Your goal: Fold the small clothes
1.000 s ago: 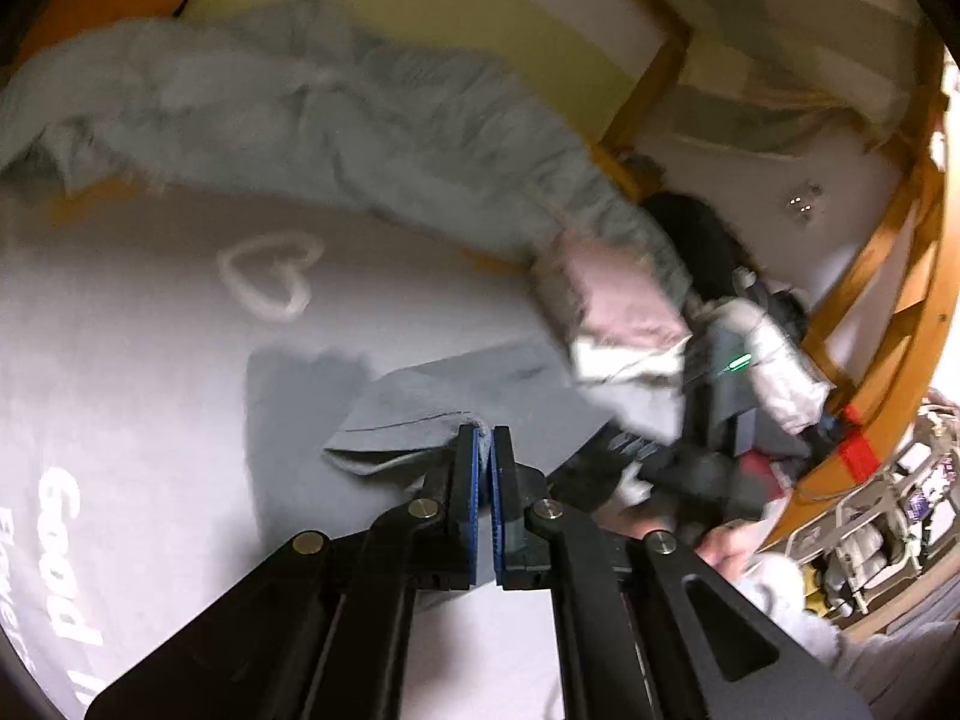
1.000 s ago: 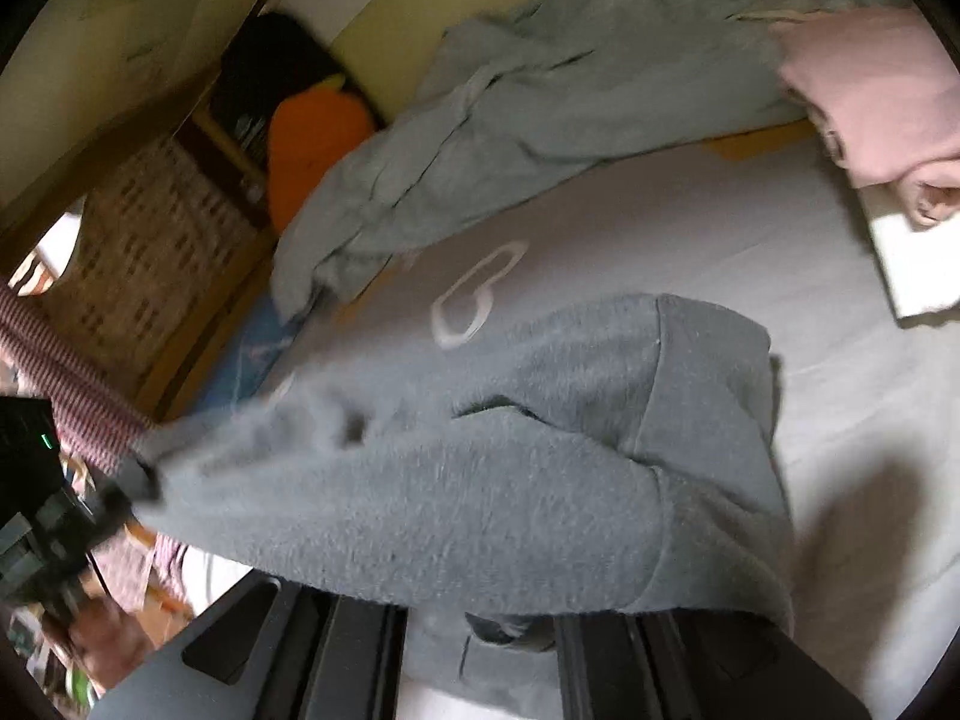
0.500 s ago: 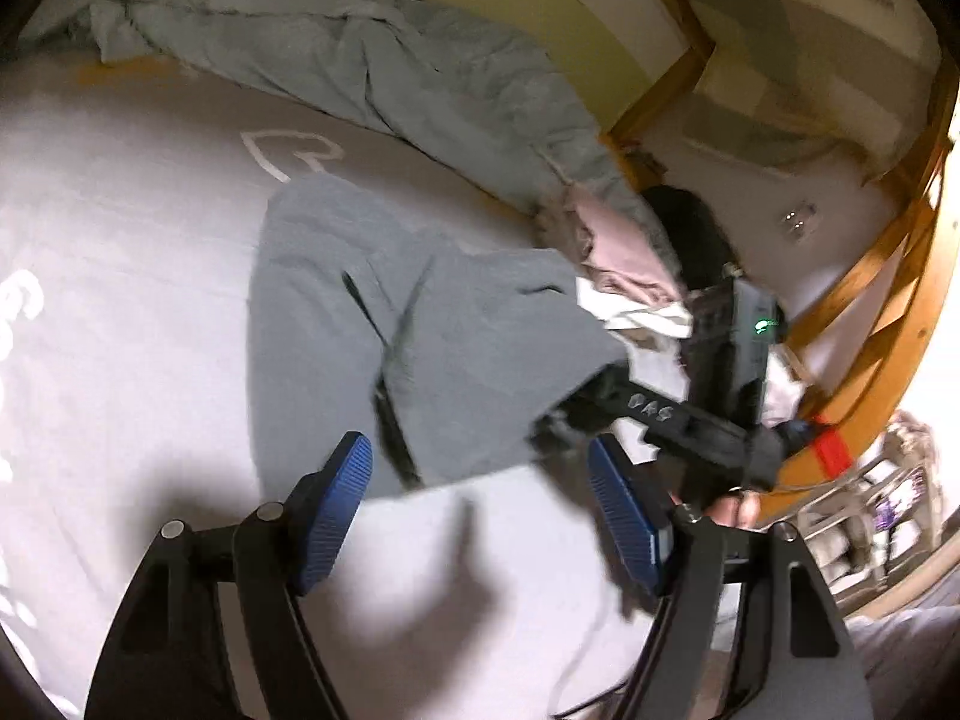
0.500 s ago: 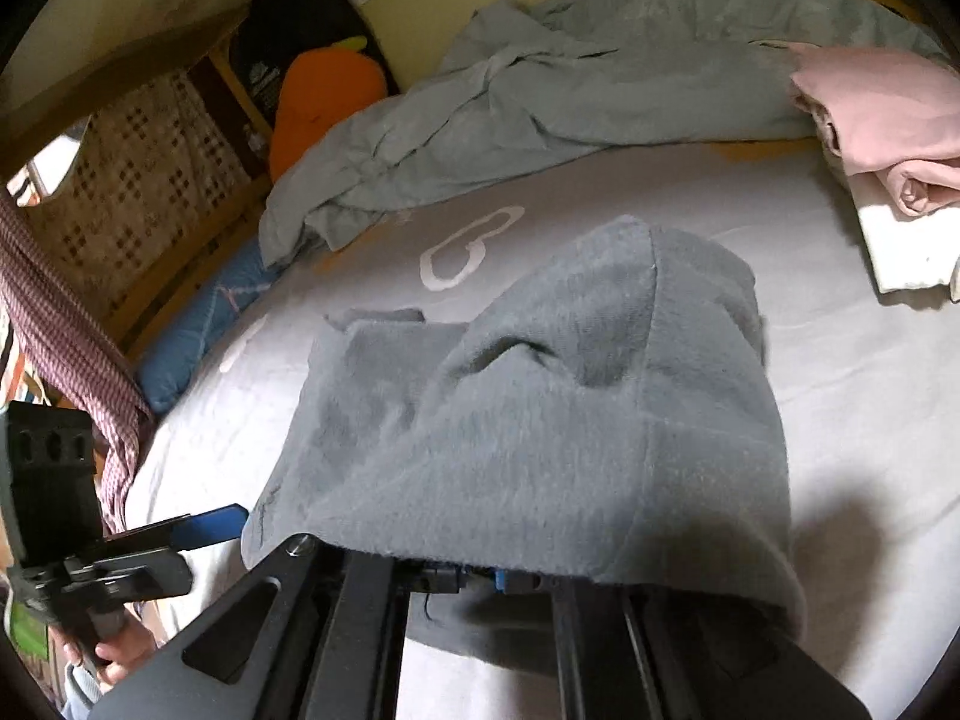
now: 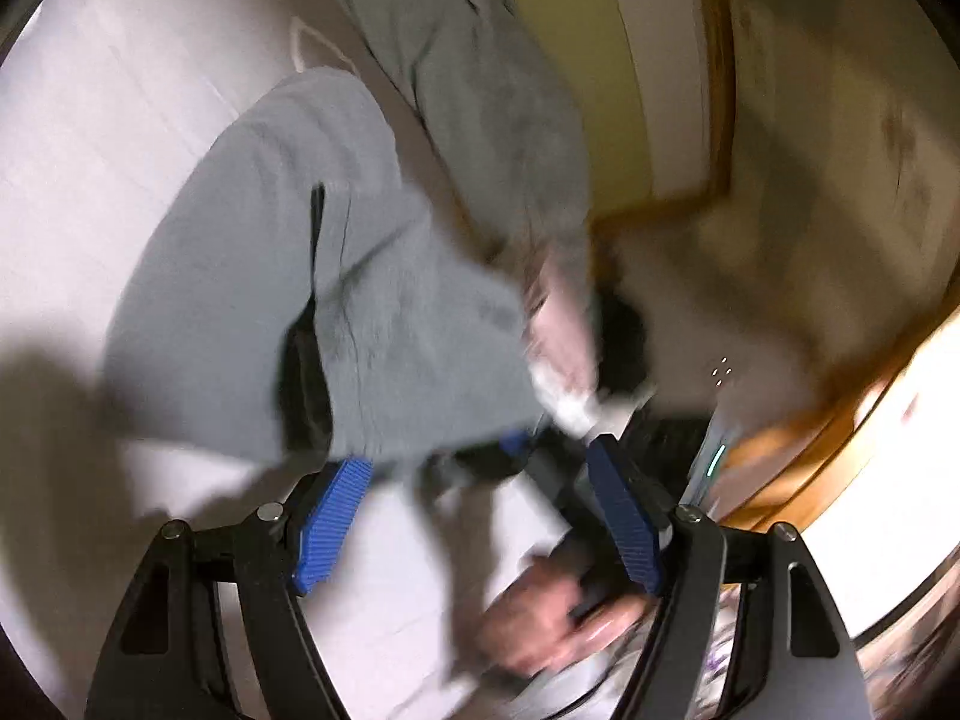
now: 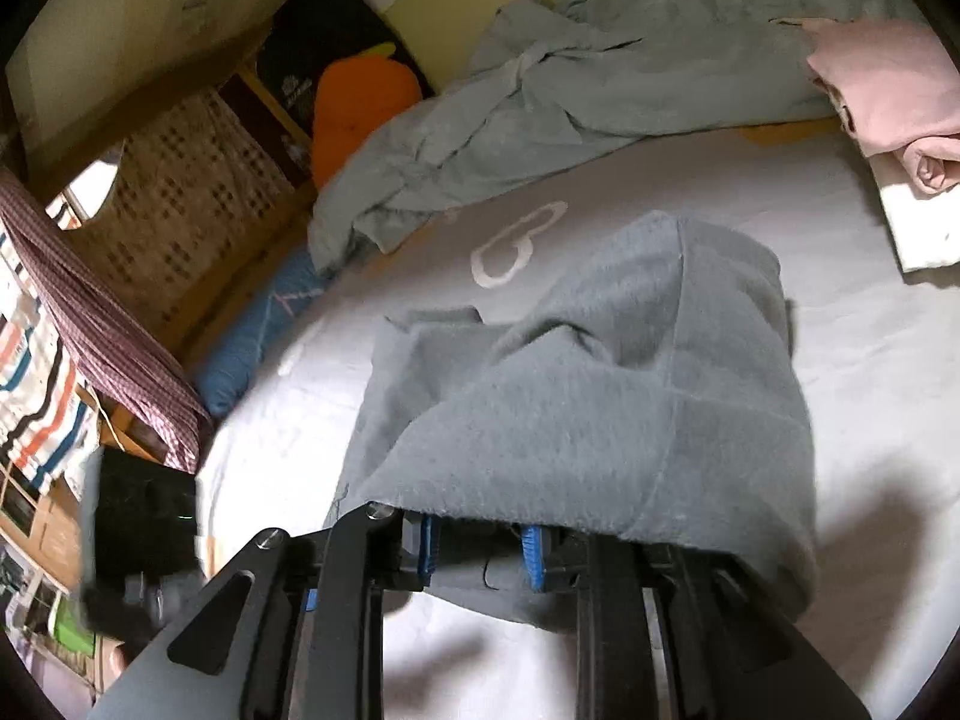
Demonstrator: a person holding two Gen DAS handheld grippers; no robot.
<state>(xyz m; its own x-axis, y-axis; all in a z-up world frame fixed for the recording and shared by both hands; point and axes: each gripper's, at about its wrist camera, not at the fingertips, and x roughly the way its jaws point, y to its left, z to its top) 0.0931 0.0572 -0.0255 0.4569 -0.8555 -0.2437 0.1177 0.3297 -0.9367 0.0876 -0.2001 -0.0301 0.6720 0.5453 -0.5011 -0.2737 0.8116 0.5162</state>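
garment: 1 grey garment (image 6: 588, 396) on bed (image 6: 870, 360) | left claw (image 5: 480, 510): wide, empty | right claw (image 6: 480, 546): opening, hem draped over, apparently unpinched | folded pile (image 6: 888, 96): 1

A bedroom in a home: a bed (image 6: 870, 360) with a pale sheet printed with a heart (image 6: 516, 246), a rumpled grey-blue blanket (image 6: 570, 102) along the yellow wall, an orange carrot-shaped plush (image 6: 360, 108) in the corner, a wooden bed frame (image 5: 720, 120) and folded pink clothes (image 6: 888, 78)
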